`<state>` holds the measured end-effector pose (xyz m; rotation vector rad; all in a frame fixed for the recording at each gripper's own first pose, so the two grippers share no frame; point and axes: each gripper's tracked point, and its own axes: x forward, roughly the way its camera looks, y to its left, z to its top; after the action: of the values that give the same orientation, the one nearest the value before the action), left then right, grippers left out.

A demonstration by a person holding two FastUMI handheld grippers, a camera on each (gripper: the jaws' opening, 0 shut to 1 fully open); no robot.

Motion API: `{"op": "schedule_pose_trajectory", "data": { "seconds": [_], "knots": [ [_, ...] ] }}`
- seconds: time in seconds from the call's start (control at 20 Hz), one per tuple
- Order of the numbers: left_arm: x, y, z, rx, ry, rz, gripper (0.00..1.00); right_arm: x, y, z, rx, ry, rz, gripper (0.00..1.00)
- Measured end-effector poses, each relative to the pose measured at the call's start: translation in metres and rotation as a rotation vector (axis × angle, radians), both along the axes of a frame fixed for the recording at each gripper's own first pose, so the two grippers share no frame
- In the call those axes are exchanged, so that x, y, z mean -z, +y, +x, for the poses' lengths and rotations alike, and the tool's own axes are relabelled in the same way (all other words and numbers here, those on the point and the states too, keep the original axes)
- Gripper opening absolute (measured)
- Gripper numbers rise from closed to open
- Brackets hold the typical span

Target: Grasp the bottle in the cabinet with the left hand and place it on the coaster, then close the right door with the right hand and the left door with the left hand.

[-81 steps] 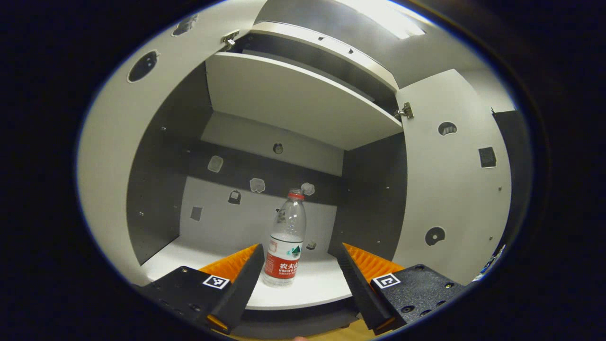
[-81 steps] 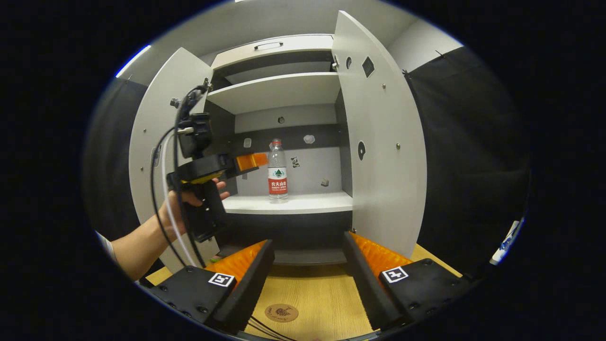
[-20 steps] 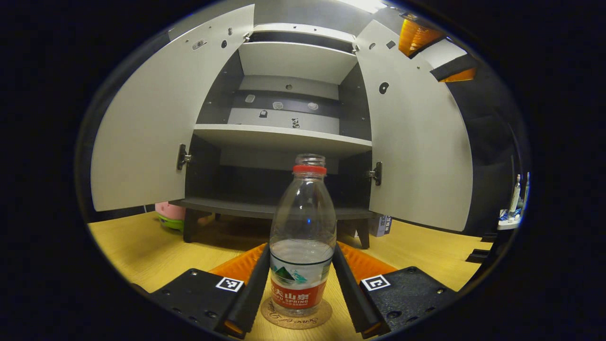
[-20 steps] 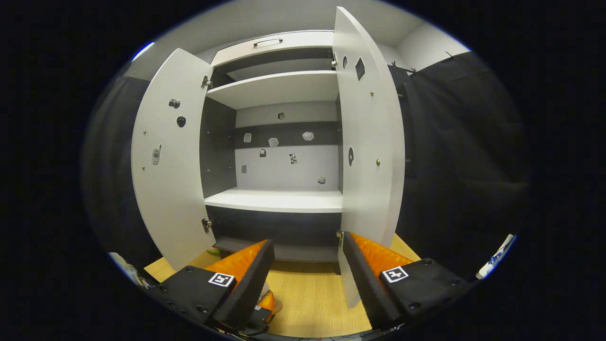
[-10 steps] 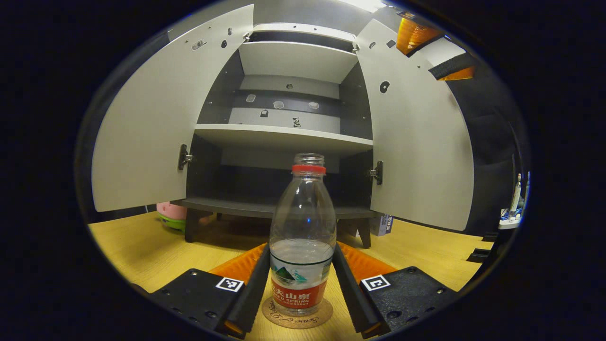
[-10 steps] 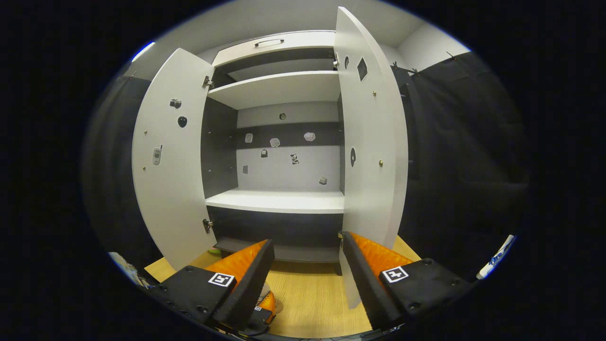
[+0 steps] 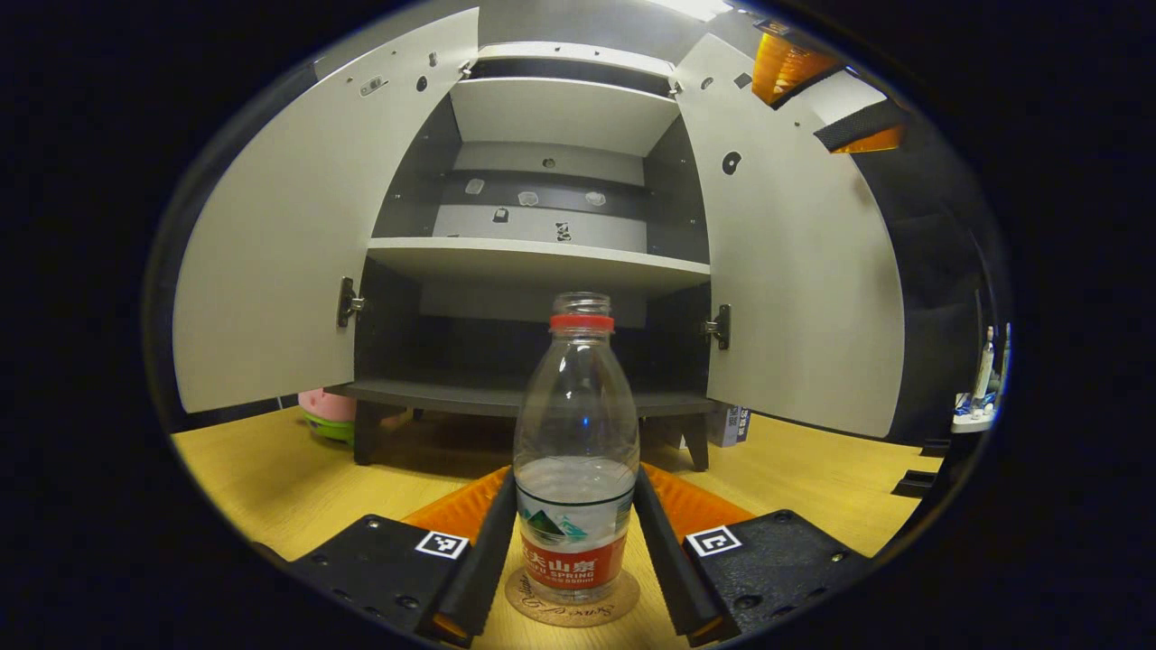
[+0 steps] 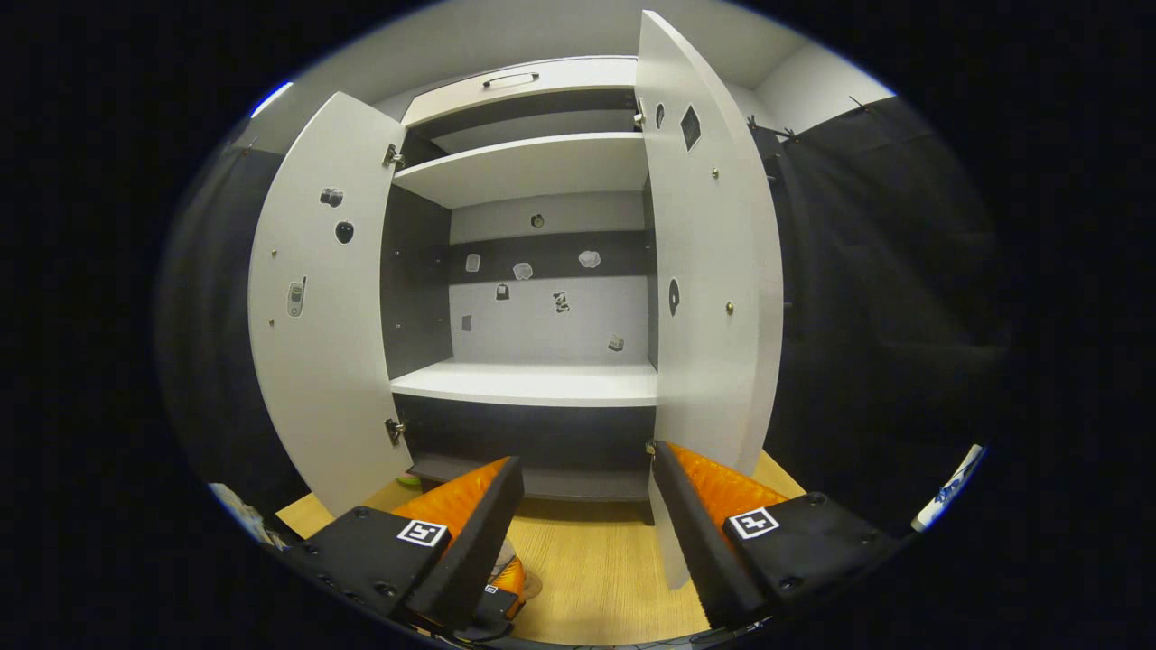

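Note:
A clear bottle [image 7: 575, 451] with a red cap ring and red label stands upright on the round cork coaster [image 7: 573, 609] on the wooden table. My left gripper [image 7: 574, 477] is shut on the bottle's lower body, one finger pressing each side. The cabinet stands behind with its left door [image 7: 271, 253] and right door [image 7: 804, 271] both wide open. My right gripper [image 8: 587, 456] is open and holds nothing; it hovers low before the cabinet, its right finger close to the lower edge of the right door [image 8: 713, 271]. The middle shelf [image 8: 533, 384] is bare.
A pink and green toy [image 7: 325, 411] lies under the cabinet's left side and a small box [image 7: 727, 426] sits by its right leg. Wooden table [image 7: 271, 478] spreads around the coaster. The left door [image 8: 316, 316] swings far out to the left.
Four seconds ago the bottle stood on the cabinet shelf between my open left fingers; it now rests on the coaster, gripped. Over the last second almost nothing has moved.

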<state>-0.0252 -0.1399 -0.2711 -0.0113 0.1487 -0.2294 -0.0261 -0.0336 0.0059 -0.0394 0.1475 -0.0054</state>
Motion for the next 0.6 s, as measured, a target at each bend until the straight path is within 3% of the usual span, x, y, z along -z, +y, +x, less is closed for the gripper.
{"op": "schedule_pose_trajectory", "data": {
  "seconds": [0.15, 0.3, 0.6],
  "knots": [
    [-0.09, 0.001, 0.019, 0.039, -0.131, -0.021, 0.73, -0.002, -0.006, 0.002, 0.011, -0.015, -0.01, 0.97],
    [-0.179, -0.009, 0.056, 0.132, -0.167, -0.109, 0.73, -0.005, -0.014, 0.0, 0.026, -0.042, -0.014, 0.97],
    [-0.313, -0.012, 0.196, 0.153, -0.173, -0.147, 0.73, -0.01, -0.04, -0.016, 0.089, -0.098, 0.058, 0.97]
  ]
}}
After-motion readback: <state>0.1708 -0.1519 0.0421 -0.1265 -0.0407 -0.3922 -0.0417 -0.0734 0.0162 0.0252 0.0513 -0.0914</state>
